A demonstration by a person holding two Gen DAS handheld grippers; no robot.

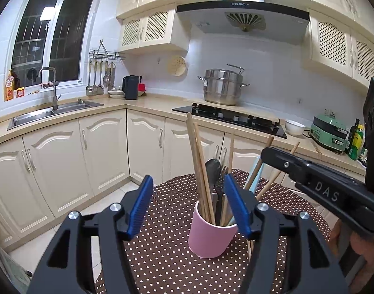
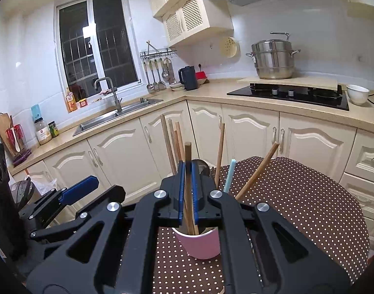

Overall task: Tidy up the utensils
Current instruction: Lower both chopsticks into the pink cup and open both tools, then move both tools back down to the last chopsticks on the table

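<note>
Right claw point(image 2: 187, 188) is clamping one wooden chopstick point(image 2: 188, 171) between its blue pads; the stick's lower end is sitting inside the pink cup point(image 2: 199, 245). Left claw point(image 1: 188, 203) is standing wide, pads gripping nothing, cup just beyond them. Cup is standing upright on the dotted table point(image 1: 162, 257), holding more wooden chopsticks point(image 1: 199, 166), a black spoon point(image 1: 212, 169), a dark fork and a pale blue stick point(image 2: 229, 174).

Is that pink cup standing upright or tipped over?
Upright: the pink cup stands on its base, mouth upward, utensils sticking up.
</note>
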